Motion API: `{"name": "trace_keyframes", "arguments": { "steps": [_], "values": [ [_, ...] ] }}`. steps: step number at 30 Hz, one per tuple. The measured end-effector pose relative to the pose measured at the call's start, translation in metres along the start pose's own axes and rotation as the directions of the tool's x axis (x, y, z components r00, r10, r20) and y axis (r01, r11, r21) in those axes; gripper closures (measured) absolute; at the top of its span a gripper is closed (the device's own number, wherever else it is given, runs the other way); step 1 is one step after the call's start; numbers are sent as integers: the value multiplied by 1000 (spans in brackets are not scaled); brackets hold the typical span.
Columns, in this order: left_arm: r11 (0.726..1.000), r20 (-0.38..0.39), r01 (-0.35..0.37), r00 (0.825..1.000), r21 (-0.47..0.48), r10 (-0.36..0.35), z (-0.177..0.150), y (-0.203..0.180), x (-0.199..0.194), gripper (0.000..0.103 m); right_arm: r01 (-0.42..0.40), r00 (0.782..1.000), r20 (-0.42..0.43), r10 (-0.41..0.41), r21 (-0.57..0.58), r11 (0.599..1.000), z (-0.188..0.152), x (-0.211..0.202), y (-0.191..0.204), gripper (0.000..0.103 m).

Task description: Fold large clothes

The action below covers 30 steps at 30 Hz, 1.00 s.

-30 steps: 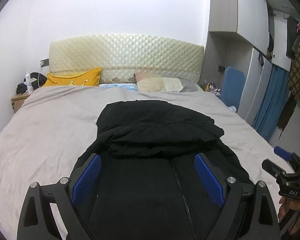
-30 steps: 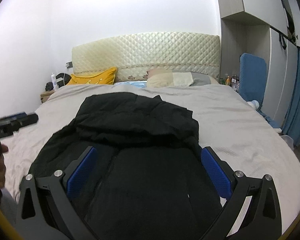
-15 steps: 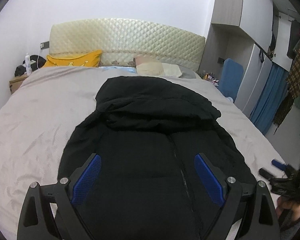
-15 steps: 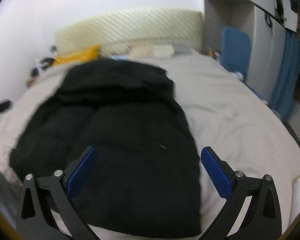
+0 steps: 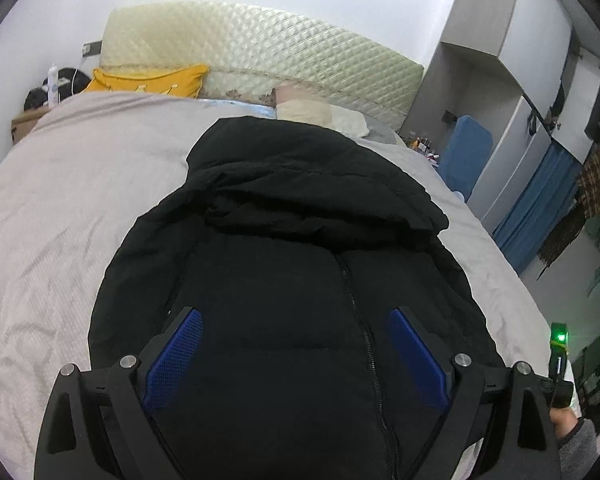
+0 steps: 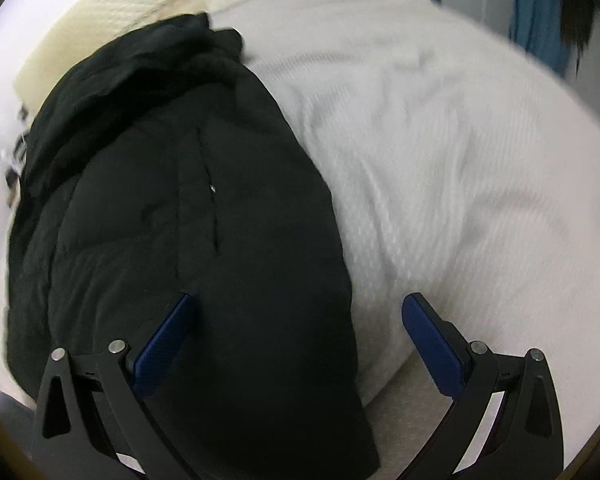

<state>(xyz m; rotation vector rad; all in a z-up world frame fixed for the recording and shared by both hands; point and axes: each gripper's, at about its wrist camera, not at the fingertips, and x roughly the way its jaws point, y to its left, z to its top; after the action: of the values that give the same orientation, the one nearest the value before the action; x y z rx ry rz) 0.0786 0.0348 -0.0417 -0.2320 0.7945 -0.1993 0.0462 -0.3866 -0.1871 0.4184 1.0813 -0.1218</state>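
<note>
my left gripper (image 5: 296, 344) is wide apart with nothing in it, right over the black coat (image 5: 292, 240) on the bed (image 5: 60, 200). the coat's long side runs from me up to 12 o'clock. my right gripper (image 6: 300, 328) is wide apart too, and the coat's right edge lies between its fingers, i think; that view is blurry. the right one looks nearer that edge.

The jacket (image 5: 284, 280) in front of me is plain black, zip included. The bedspread (image 5: 60, 184) under it is pale grey-beige with a fine woven texture. My left gripper (image 5: 296, 340) and right gripper (image 6: 296, 320) have black frames and blue pads (image 5: 176, 356). The headboard (image 5: 260, 56) is cream with diamond quilting, one pillow (image 5: 148, 80) is yellow, and the curtain (image 5: 540, 208) is blue.
</note>
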Motion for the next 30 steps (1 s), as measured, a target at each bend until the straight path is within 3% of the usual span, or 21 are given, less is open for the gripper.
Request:
{"name": "trace_keyframes", "arguments": {
  "steps": [4,6,12,14,18,21,25,30],
  "values": [
    [1000,-20,9,1000,-25,-10,0,6,6,8,-167,982,-64,180,168,971,-2,17,-19,0],
    [999,-28,14,1000,-33,-15,0,8,8,8,-194,975,-67,210,196,961,-4,19,-22,1],
    [999,-40,13,999,-44,-14,-1,11,9,8,-293,954,-37,298,106,950,-12,0,12,9],
    [998,-47,15,999,-55,-17,-1,14,10,8,-312,949,-26,314,70,948,-11,-6,19,18],
    [997,-66,8,998,-75,-12,-2,18,12,8,-393,919,-10,393,24,919,-10,-16,29,23],
    [996,-75,15,997,-89,-22,-2,20,13,8,-397,918,-14,397,-29,917,-14,-21,35,21],
    [997,-76,-2,997,-80,-4,-3,19,11,8,-356,934,-38,356,-10,934,-15,-5,29,11],
    [993,-95,24,995,-113,-35,3,28,4,8,-261,962,-78,263,37,965,-16,13,18,10]
  ]
}}
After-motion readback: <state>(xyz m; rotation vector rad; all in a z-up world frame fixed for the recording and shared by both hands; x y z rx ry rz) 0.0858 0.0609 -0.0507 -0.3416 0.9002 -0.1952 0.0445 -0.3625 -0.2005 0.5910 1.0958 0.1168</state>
